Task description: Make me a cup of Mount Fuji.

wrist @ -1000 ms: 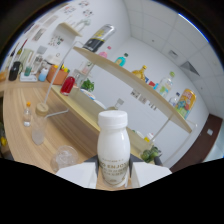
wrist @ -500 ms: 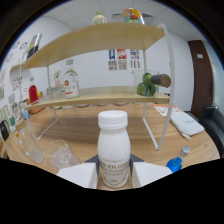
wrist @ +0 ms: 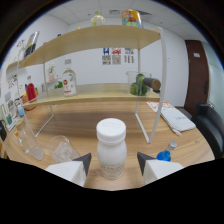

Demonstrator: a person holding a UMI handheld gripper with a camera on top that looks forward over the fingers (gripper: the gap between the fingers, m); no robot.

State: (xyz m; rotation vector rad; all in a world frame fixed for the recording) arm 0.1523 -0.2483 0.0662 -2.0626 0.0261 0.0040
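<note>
A white bottle (wrist: 111, 148) is pinched between the gripper (wrist: 113, 163) fingers at lower centre, as it was half a second ago. The shelf rack (wrist: 150, 95) is now seen nearer and more head-on (clear glasses (wrist: 64, 148) sit lower left), with a blue cap (wrist: 163, 155) at lower right.

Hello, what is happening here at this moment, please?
A hand-held gripper holds a small white bottle with a white cap between its two fingers, above a wooden table. Clear glasses stand just beside it, and beyond is a two-level shelf carrying bottles and a plant.
</note>
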